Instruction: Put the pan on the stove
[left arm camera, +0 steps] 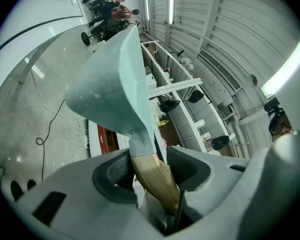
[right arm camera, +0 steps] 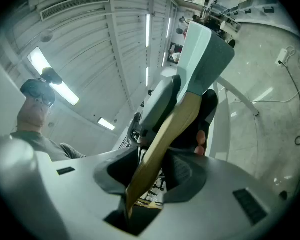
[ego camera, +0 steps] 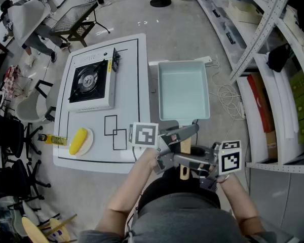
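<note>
Nearest, at the head view's lower edge: torso in a dark top and two bare forearms. Next, left gripper [ego camera: 182, 138] and right gripper [ego camera: 188, 162], each with its marker cube, both on one wooden handle [ego camera: 184, 173].

- **Left gripper:** jaws closed on the handle just below its pale metal neck, pads pressed to both sides.
- **Right gripper:** jaws likewise clamped on the wood, further from the neck.
- **Pan [ego camera: 182, 87]:** square, pale teal, held in the air off the right edge of the white table [ego camera: 126, 65], above grey floor [ego camera: 177, 29].

On the table, near to far:
- plate [ego camera: 89, 145] bearing a yellow item [ego camera: 78, 139];
- black outlined squares [ego camera: 114, 130];
- gas stove [ego camera: 91, 82] at the far left, well apart from the pan.

Yellow bottle [ego camera: 53, 139] just beside the table's left edge.

To the right: white shelving [ego camera: 273, 85] and a loose cable [ego camera: 230, 97]. To the left and beyond: dark chairs [ego camera: 10, 135] and a wire-topped stand [ego camera: 76, 16].

Hard to make out:
- the yellow item's kind;
- the handle's middle, covered by the grippers;
- shelf contents, cut off at the frame edge.
</note>
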